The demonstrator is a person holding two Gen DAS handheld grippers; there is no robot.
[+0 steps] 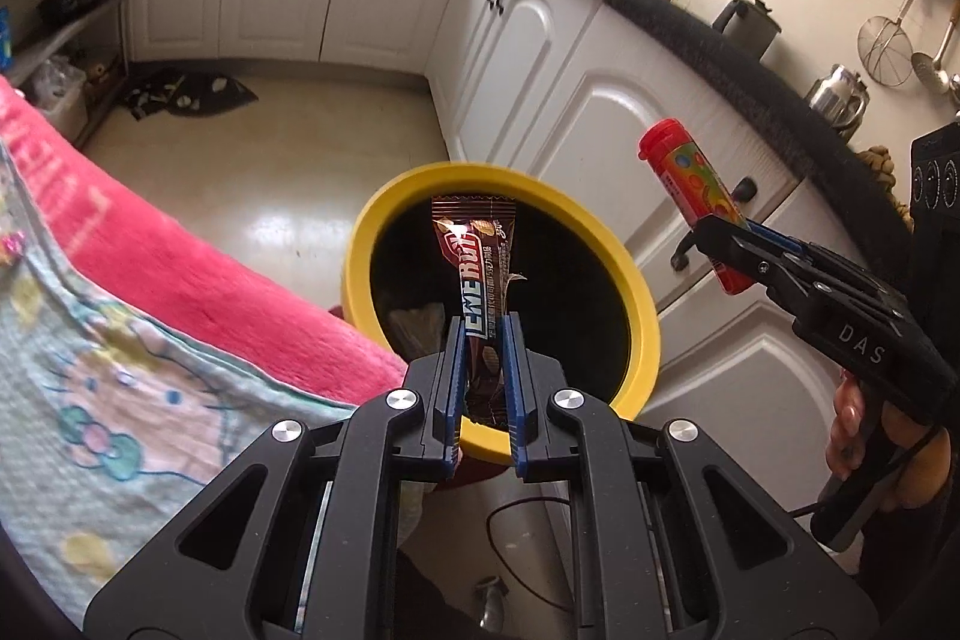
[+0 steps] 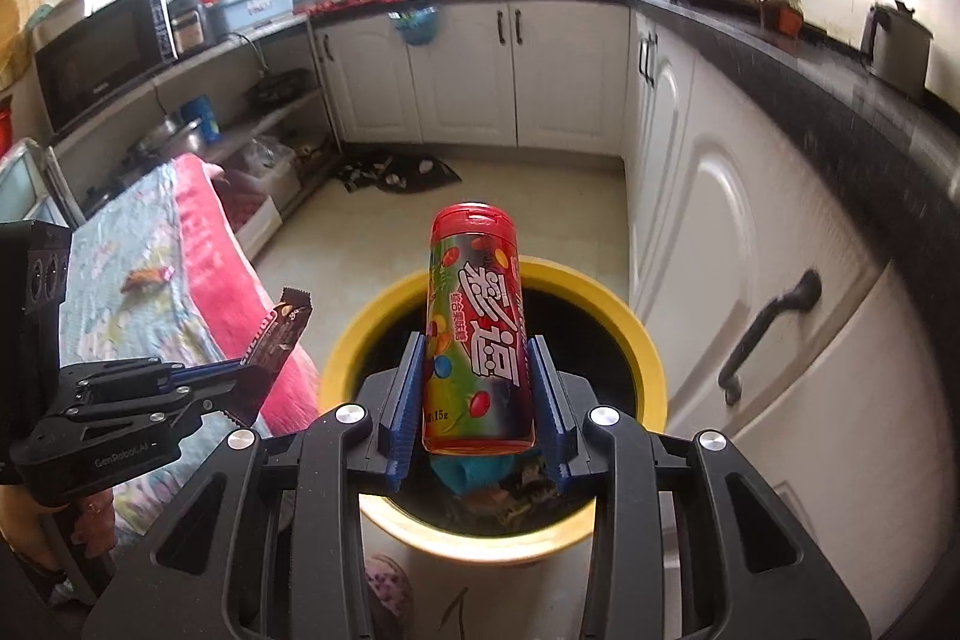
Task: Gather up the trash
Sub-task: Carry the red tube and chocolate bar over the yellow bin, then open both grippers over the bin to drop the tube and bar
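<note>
Your left claw (image 1: 485,340) is clenched on one brown snack-bar wrapper (image 1: 477,256), its blue pads pinching the lower part. In the left wrist view the wrapper's long axis runs straight up the middle of the frame, its crimped free end pointing toward the top, and it sits in front of the dark mouth of the yellow-rimmed bin (image 1: 645,316). In the right wrist view the same wrapper (image 2: 279,340) shows at the left, slanting up and to the right out of that claw (image 2: 240,376). Your right claw (image 2: 477,394) is grasping one candy tube (image 2: 477,334) with a red cap, the pads pressing its two sides near the base. Its long axis runs up the centre of that frame, cap toward the top and tilted slightly left, and it hangs over the bin's opening (image 2: 651,370). From the left wrist view the tube (image 1: 696,196) appears at the right, leaning up and to the left out of the right claw (image 1: 729,238). There is one bin, with some rubbish already lying at its bottom. At the left of the right wrist view, one more small wrapper (image 2: 147,277) lies on the patterned cloth (image 2: 120,244) with its pink edge, well apart from both claws.
</note>
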